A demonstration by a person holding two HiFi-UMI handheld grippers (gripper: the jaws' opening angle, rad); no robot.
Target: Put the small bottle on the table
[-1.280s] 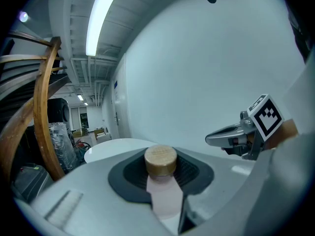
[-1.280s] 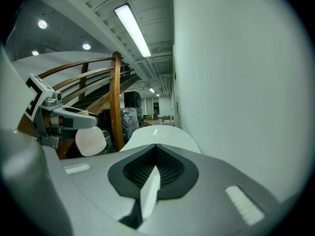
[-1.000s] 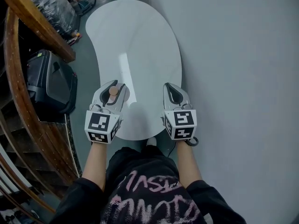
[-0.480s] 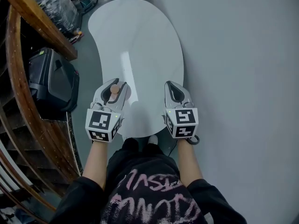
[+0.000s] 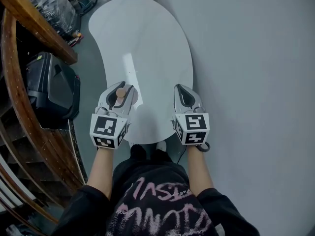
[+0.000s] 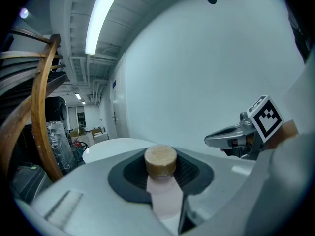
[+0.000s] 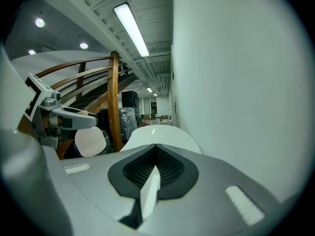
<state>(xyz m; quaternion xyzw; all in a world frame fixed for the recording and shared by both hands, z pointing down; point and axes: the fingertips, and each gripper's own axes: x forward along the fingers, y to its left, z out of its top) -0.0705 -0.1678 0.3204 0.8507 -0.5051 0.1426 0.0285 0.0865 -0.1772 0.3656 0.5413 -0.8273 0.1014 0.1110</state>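
The left gripper (image 5: 118, 95) clamps a small pale-pink bottle (image 6: 163, 188) with a tan cap. The right gripper's (image 5: 183, 93) jaws are together, empty. The bottle is best lowered upright onto the white rounded table (image 5: 147, 43) at twelve o'clock.

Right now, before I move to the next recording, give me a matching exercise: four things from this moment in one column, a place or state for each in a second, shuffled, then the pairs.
Things:
1. small bottle
2. right gripper
3. table
4. black case

Places or states:
A. shut, nothing between its jaws
B. on the floor, left of the table
C. held in the left gripper, tan cap showing
D. white, next to the grey wall

Pairs: 1-C, 2-A, 3-D, 4-B.
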